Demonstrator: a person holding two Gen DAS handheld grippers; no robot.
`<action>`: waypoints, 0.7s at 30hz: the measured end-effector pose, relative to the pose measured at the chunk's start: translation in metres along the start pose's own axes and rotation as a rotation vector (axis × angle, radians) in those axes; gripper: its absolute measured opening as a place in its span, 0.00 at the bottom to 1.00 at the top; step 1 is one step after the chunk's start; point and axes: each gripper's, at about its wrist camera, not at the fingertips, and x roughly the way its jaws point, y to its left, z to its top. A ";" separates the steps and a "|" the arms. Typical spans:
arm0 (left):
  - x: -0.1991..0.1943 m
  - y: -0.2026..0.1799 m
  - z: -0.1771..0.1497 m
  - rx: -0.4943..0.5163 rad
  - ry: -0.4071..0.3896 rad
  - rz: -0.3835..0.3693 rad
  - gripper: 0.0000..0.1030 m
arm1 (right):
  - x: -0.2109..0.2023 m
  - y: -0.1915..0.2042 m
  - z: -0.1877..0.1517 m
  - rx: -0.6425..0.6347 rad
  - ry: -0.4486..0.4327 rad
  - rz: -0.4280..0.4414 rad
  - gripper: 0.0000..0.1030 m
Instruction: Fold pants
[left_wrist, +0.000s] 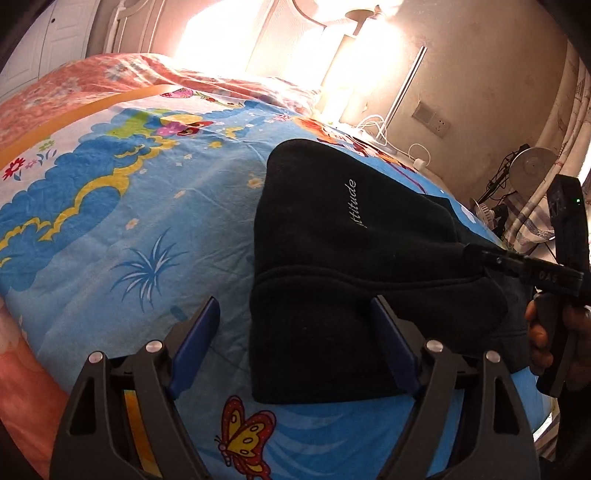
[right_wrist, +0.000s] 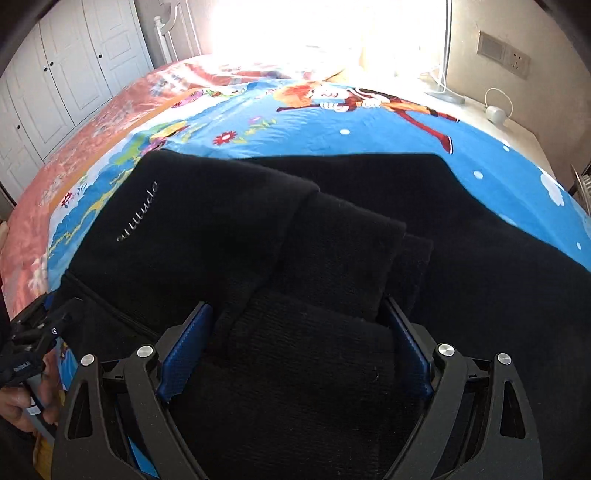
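Observation:
The black pants (left_wrist: 354, 258) lie folded on the blue cartoon bedsheet (left_wrist: 129, 221), with small white lettering on top. My left gripper (left_wrist: 295, 314) is open, hovering over the pants' near left corner, its right finger above the fabric. The pants (right_wrist: 258, 229) fill the right wrist view in several layers. My right gripper (right_wrist: 295, 317) is open, its jaws wide on either side of a ribbed cuff fold, with fabric between them. The right gripper also shows at the right edge of the left wrist view (left_wrist: 476, 253), and the left gripper at the left edge of the right wrist view (right_wrist: 55, 317).
The bed has an orange floral cover (left_wrist: 74, 81) at the far side. A bedside table (right_wrist: 498, 122) with cables and a charger stands by the wall. A fan (left_wrist: 532, 166) and clutter stand at the right. White wardrobe doors (right_wrist: 74, 74) are at the left.

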 end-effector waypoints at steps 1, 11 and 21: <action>0.001 -0.001 0.000 0.001 0.001 0.012 0.80 | -0.001 0.002 -0.005 -0.025 -0.030 -0.014 0.84; 0.008 -0.006 0.008 -0.002 0.064 0.061 0.82 | -0.009 0.002 -0.016 -0.040 -0.067 -0.016 0.84; -0.005 -0.036 0.082 0.085 0.080 0.071 0.67 | -0.008 0.003 -0.015 -0.031 -0.086 -0.013 0.84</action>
